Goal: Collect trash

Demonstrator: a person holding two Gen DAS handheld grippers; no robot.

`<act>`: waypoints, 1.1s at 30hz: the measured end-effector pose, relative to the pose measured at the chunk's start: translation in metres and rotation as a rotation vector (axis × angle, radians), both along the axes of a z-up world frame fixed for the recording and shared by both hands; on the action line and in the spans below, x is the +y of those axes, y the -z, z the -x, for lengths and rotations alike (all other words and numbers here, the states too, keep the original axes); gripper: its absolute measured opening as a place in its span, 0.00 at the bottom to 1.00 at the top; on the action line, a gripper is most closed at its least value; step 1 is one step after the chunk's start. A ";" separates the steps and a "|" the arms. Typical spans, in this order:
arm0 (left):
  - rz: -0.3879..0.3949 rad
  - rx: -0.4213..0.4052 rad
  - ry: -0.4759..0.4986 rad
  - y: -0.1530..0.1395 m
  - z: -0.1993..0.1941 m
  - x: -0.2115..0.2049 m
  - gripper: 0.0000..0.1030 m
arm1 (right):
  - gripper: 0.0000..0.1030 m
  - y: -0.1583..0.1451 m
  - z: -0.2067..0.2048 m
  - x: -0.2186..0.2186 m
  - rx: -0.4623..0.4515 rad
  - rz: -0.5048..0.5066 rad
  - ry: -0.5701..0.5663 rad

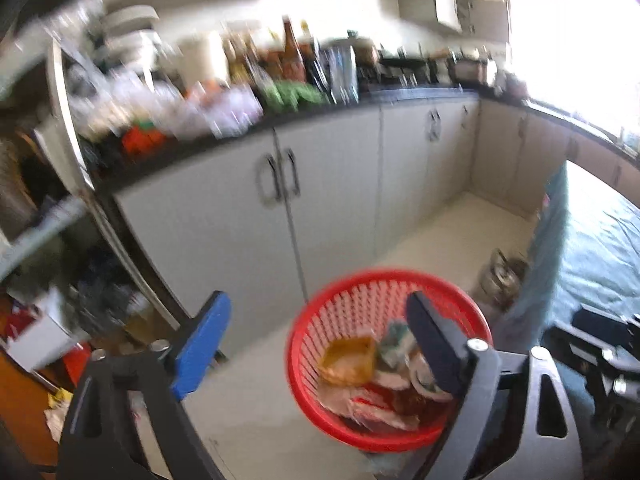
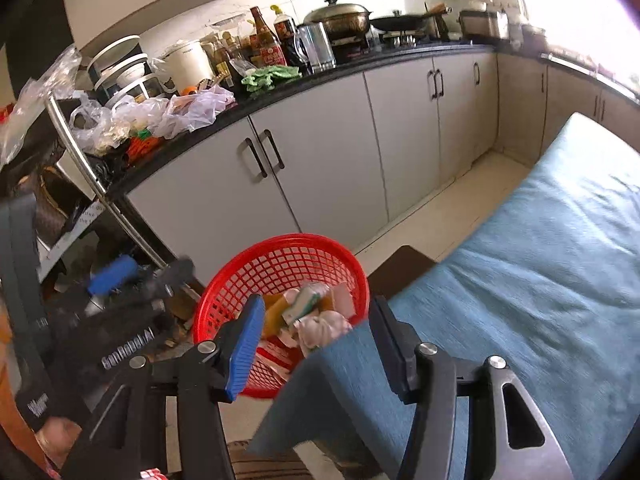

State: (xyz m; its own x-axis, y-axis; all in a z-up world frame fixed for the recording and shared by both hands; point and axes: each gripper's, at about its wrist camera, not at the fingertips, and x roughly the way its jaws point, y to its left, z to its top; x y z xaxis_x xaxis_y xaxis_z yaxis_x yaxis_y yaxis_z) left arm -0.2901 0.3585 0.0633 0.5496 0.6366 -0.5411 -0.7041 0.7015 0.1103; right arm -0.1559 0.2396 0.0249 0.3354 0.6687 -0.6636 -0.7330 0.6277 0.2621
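Left of your left gripper [image 1: 320,344] stands a crowded open rack [image 1: 60,208]; swing wide there and loose items could be knocked down. Its jaws stand wide with nothing between them, above the red basket [image 1: 308,344], which sits just below and ahead on the floor, holding wrappers and a yellow tray [image 1: 348,360]. Further right, your right gripper [image 2: 316,344] is half spread and empty, beside the blue cloth [image 2: 520,280]; the hanging cloth edge could snag a finger or drag the basket over.
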 end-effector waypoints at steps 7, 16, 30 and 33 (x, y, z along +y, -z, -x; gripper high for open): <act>-0.202 -0.165 -0.077 -0.043 0.037 -0.035 1.00 | 0.59 -0.016 0.027 -0.031 -0.066 -0.026 0.025; -0.224 -0.244 -0.104 -0.063 0.066 -0.064 1.00 | 0.65 -0.032 0.058 -0.075 -0.125 -0.082 0.077; -0.225 -0.242 -0.059 -0.067 0.083 -0.102 1.00 | 0.72 -0.028 0.083 -0.116 -0.139 -0.102 0.139; -0.219 -0.220 -0.049 -0.062 0.081 -0.105 1.00 | 0.72 -0.023 0.084 -0.118 -0.128 -0.094 0.144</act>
